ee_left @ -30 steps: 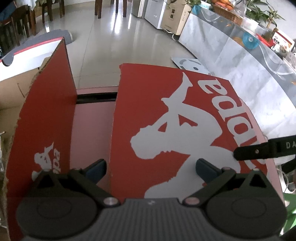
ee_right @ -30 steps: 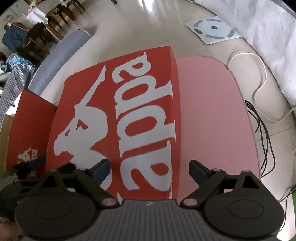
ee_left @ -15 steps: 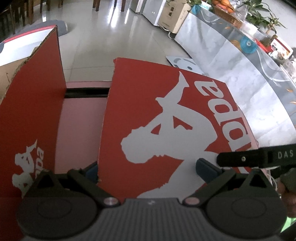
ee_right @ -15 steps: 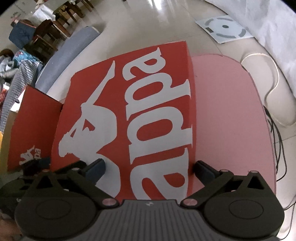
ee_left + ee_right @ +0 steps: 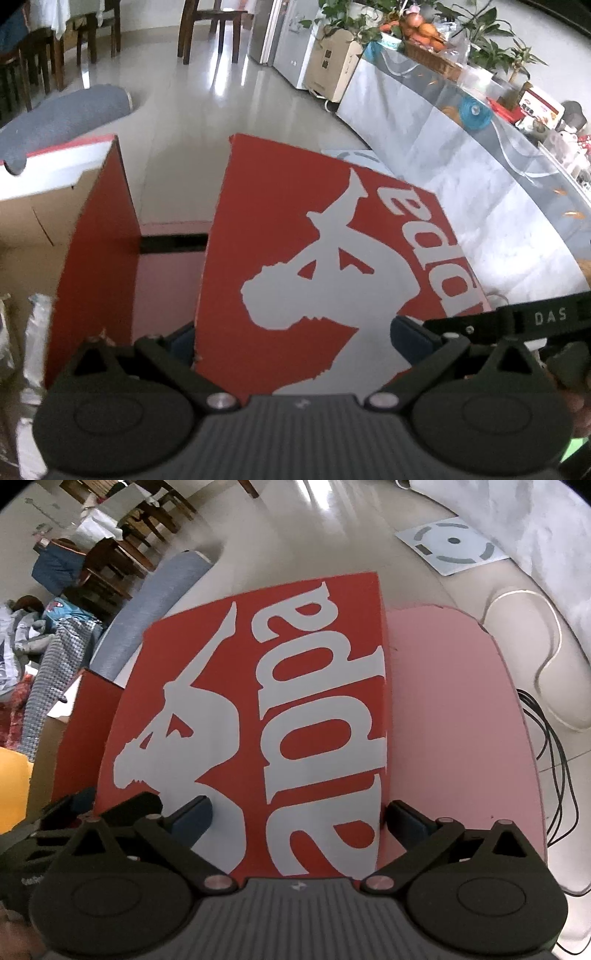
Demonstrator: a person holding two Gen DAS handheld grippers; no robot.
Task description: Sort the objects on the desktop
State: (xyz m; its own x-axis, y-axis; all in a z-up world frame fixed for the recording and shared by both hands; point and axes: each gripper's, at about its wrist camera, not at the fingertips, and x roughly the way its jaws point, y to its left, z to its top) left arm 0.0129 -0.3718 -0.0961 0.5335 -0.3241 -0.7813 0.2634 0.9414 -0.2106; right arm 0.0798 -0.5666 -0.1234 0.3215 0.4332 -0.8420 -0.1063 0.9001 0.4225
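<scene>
**Over the pink table: both grippers straddling the red box lid**

Over the pink table (image 5: pixel 461 709), the red box lid (image 5: pixel 258 709) with the white figure logo is sitting flat, an upright red flap (image 5: pixel 96 236) of the open box standing to its left. Since a second ago, the right gripper (image 5: pixel 299 814) has just been opening its jaws; they are now spread about as wide as they go, with the lid's near right portion between them. Its left finger is resting over the printed top; its right finger (image 5: pixel 406 818) is sitting just off the lid's right edge. No pinch is visible.

The left gripper (image 5: pixel 291 334) is rising slightly compared with a second ago, and more floor is showing beyond the lid. Its jaws are also spread wide: the left finger is down beside the lid's left edge, the right finger (image 5: pixel 410 336) over the logo. Contact here cannot be told.

Judgement: the lid is probably being released or re-gripped, not carried, so the sorting is stalling at positioning this lid.
</scene>
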